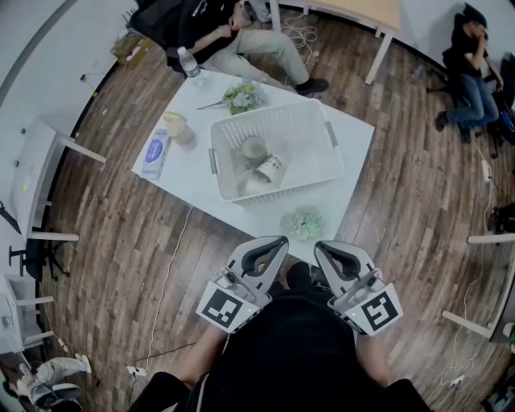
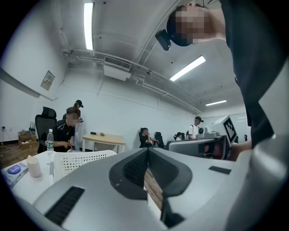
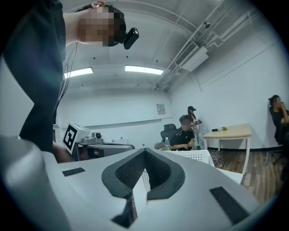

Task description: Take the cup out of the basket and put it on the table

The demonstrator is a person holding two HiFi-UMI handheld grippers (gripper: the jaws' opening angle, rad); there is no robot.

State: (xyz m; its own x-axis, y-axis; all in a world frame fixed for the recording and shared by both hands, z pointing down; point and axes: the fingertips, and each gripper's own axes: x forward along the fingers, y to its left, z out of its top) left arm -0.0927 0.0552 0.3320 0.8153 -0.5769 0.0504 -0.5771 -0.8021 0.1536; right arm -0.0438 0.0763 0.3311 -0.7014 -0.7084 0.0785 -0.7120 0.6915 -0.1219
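Observation:
A white perforated basket [image 1: 314,133] stands on the white table [image 1: 354,137]. Inside it a grey-green cup [image 1: 254,149] sits upright and a white cup [image 1: 271,167] lies tilted beside it. Both grippers are held close to the person's body, short of the table's near edge and level. My left gripper [image 1: 274,241] is shut with nothing in it, and my right gripper [image 1: 323,247] is shut and empty too. The left gripper view has its tips [image 2: 147,151] meeting, with the basket [image 2: 81,161] ahead at the left. The right gripper view shows closed tips [image 3: 144,151] and the basket [image 3: 194,155] beyond.
On the table are a water bottle [image 1: 190,64], a flower bunch [image 1: 244,97], a beige cup [image 1: 175,126], a blue-white packet [image 1: 155,153] and a small pale flower ball [image 1: 304,223] at the near edge. People sit beyond the table, and a wooden desk [image 1: 362,12] stands behind.

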